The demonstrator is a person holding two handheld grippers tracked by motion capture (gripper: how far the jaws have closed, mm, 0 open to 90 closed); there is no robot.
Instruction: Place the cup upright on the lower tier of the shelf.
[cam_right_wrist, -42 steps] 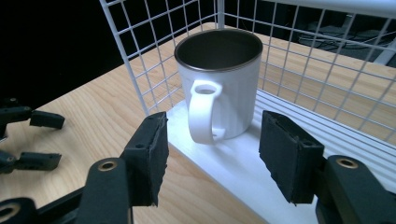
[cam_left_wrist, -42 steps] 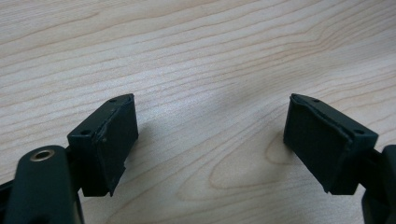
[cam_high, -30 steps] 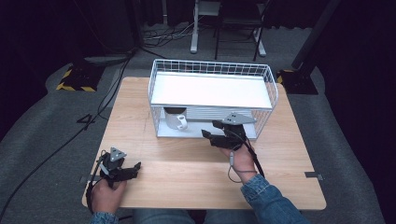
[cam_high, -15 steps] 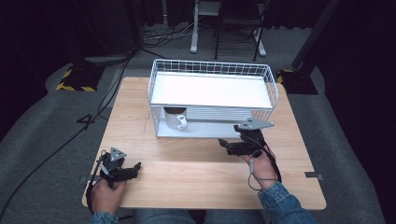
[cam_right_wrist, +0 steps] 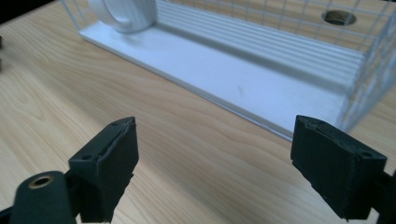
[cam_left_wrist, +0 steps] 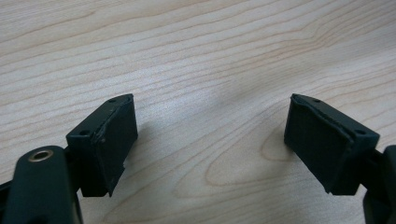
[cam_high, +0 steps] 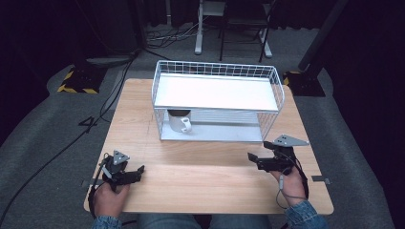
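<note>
Ahead and to the left of the right hand-held gripper (cam_high: 253, 157), on the lower shelf of the wire rack (cam_high: 217, 102), stands the mug (cam_high: 180, 120), well apart from the jaws and near the shelf's left end. It sits upright, its long axis vertical and its mouth up under the upper shelf, with the handle turned toward the front of the rack; in the right gripper view the mug (cam_right_wrist: 125, 13) shows at the top left with that handle loop facing the bench (cam_right_wrist: 154, 154). It looks like glazed ceramic, so I judge it stiff, moderately heavy for its size, smooth enough to slip, and liable to chip against the wire. The handle or the rim wall would be the surest place to pinch; the low clearance under the upper shelf favours coming in level from the front. The right hand-held gripper hovers over the bench with its jaws spread wide and nothing between them. The left hand-held gripper (cam_high: 138, 171) lies farther from the rack, also wide and empty, over bare wood (cam_left_wrist: 205, 70).
</note>
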